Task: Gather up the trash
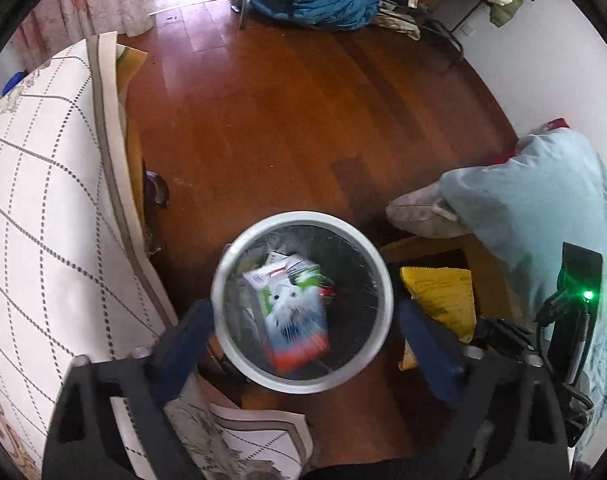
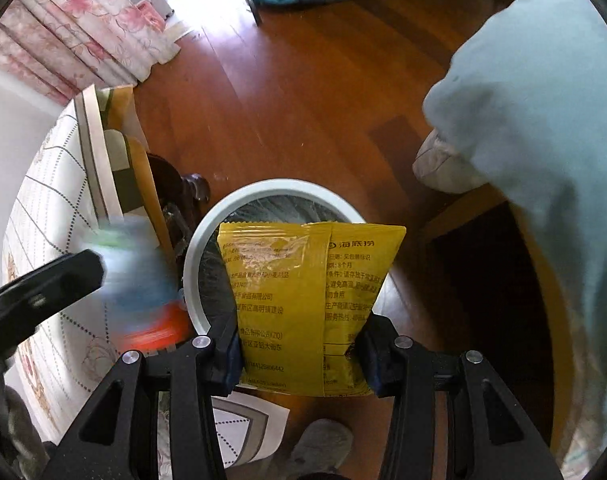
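Left wrist view shows the left gripper [image 1: 303, 332] with its fingers spread wide above the round trash bin [image 1: 377, 276] on the wooden floor [image 1: 287, 112], gripping nothing; a blurred white, blue and orange wrapper [image 1: 295, 316] is inside the bin's rim. Right wrist view shows the right gripper [image 2: 301, 354] closed on a yellow packet [image 2: 303, 300], held over the bin's near rim.

Wrapper [image 1: 295, 312] in bin [image 1: 223, 280] beside bed [image 1: 43, 220]
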Tool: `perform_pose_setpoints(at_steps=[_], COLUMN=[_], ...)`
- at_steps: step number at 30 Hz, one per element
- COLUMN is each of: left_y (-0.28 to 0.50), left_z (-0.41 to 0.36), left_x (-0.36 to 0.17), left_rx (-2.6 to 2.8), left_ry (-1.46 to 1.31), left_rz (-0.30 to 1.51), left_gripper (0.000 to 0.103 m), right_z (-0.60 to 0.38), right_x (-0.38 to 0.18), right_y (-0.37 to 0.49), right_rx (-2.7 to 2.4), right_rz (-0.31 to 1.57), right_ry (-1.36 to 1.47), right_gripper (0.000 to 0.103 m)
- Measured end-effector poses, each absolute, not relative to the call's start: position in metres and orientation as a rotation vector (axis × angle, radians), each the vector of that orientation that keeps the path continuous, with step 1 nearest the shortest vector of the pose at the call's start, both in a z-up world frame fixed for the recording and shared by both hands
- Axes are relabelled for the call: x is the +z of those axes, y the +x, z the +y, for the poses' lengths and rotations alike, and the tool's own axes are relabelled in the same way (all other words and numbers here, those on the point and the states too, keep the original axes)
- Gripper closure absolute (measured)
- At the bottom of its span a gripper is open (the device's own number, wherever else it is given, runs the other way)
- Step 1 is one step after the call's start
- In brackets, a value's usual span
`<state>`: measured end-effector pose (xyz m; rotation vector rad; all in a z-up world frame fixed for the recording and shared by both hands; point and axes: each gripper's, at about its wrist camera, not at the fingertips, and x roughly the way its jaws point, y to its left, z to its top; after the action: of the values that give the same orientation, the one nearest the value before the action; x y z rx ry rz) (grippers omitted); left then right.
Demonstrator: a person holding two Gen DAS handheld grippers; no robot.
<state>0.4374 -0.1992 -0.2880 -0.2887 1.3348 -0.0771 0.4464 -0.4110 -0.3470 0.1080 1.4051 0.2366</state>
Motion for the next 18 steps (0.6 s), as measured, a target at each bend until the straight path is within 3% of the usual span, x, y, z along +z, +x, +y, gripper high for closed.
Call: perform_pose_setpoints(at_steps=[1,2,3,10,18], left_y=[0.437,0.434,0.433,0.392,0.332], left_z=[-0.198,-0.196,-0.195,-0.182,-0.173], left_x=[-0.288,-0.288,-0.289,-0.268,-0.216], left_rx=[-0.066,-0.050,-0.042,0.060,0.096], left_ry=[-0.278,-0.266,-0.260,-0.166,-0.128], left_rz=[1.337,1.339,1.337,1.281,1.202], left_gripper=[0.007,0.007,0.007,0.007,0.007], right_z=[-0.407,-0.406,-0.406,-0.399,-0.402], right_x=[-0.352,-0.355,-0.357,-0.338,-0.269], right_y=[0.449,0.450,0.448,0.427,0.371], right_rx=[0.237,0.234,0.229,0.194,0.194], right_rz=[1.412,1.417,1.421,1.412,1.329], right_ry=[0.105,0.106,0.107,0.035,0.003], right_gripper=[0.040,0.013,0.000,0.000,0.000])
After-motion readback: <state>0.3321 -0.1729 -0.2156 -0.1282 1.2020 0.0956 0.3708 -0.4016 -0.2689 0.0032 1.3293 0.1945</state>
